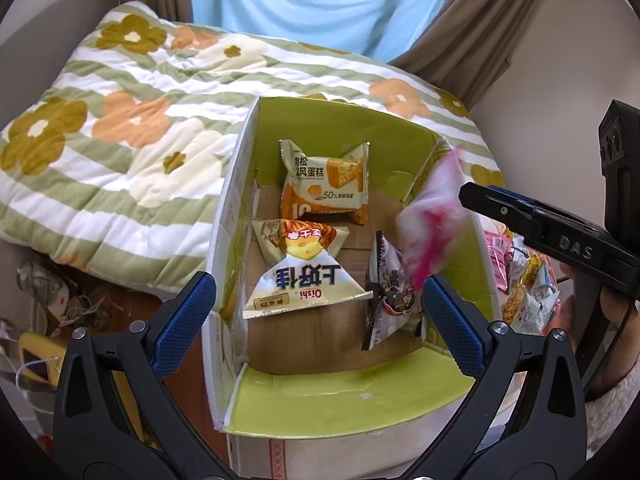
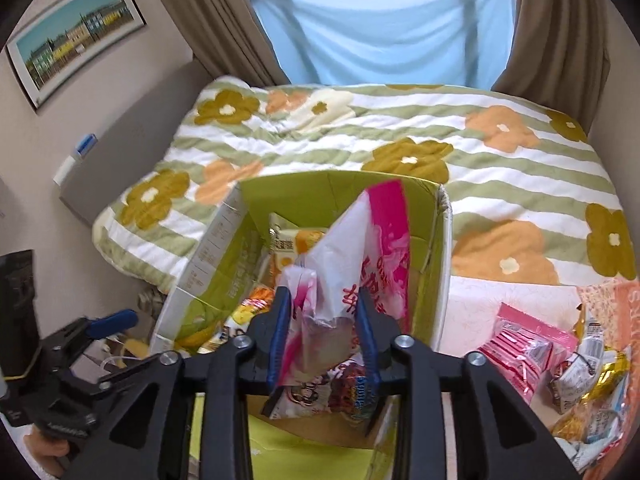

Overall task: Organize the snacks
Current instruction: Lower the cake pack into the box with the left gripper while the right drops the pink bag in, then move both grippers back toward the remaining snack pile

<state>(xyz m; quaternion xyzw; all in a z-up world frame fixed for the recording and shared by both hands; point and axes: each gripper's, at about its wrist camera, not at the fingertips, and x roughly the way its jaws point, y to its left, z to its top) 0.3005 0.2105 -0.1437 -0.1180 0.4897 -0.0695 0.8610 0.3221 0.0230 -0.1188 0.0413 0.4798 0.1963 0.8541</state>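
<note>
Left gripper (image 1: 316, 312) — fingers spread wide, gripping nothing. Right gripper (image 2: 324, 320) — fingers closed on a pink-and-white snack bag (image 2: 360, 256), held tilted.

floral quilt (image 2: 400, 132) | blue sheet (image 2: 384, 28) | brown curtains (image 2: 560, 28) | framed picture (image 2: 76, 40)

Our left claw (image 1: 318, 312) is a black plastic frame of triangular cut-out arms, silver screw heads at the pivots and ribbed blue pads (image 1: 182, 320) lining each finger. Our right claw (image 2: 324, 334) is built the same, black with blue pads (image 2: 280, 336); from the left wrist view its side carries raised "DAS" lettering, a thin black cable and a pale knitted sleeve (image 1: 612, 416).
</note>
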